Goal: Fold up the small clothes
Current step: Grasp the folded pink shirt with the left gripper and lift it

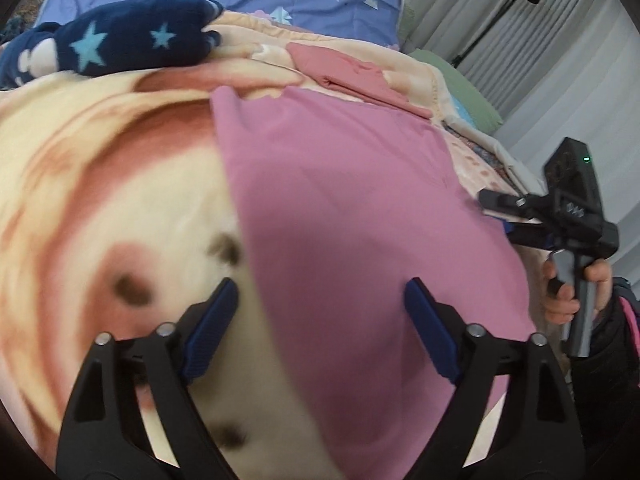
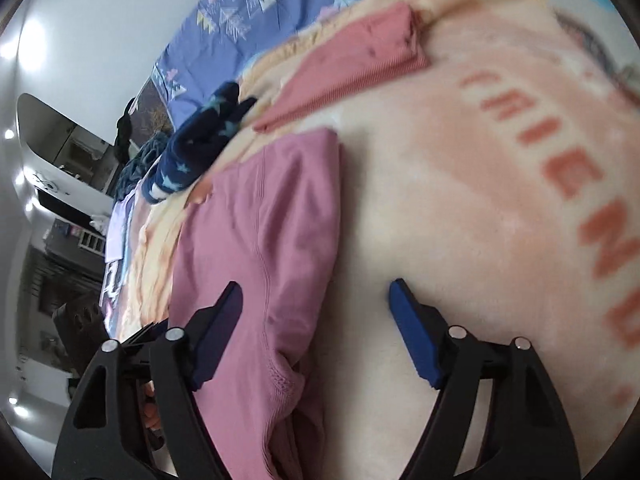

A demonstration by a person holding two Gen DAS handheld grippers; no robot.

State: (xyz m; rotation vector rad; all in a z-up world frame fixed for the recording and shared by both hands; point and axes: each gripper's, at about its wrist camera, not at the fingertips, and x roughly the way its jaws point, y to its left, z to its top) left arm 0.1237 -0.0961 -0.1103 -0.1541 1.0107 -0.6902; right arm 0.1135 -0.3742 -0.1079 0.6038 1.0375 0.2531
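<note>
Left wrist view is filled mostly by a cream and peach fleece blanket [image 1: 100,168] spread over the bed, with bare blanket from 7 to 11 o'clock. On it lies the pink garment [image 1: 352,200], flat, its long left edge running from 12 down to 6 o'clock. At 1 o'clock, just beyond its top edge, sits a folded coral piece [image 1: 352,76]; at 11 o'clock, a navy star-print item [image 1: 120,44]. The left gripper [image 1: 320,304] hovers with jaws spread wide, holding nothing, straddling that left edge. The right gripper [image 1: 496,208], at 3 o'clock by the garment's right edge, looks near-closed; I cannot tell its grip here. Right wrist view shows its blue fingers [image 2: 412,328] wide apart, empty, over the garment's edge.
</note>
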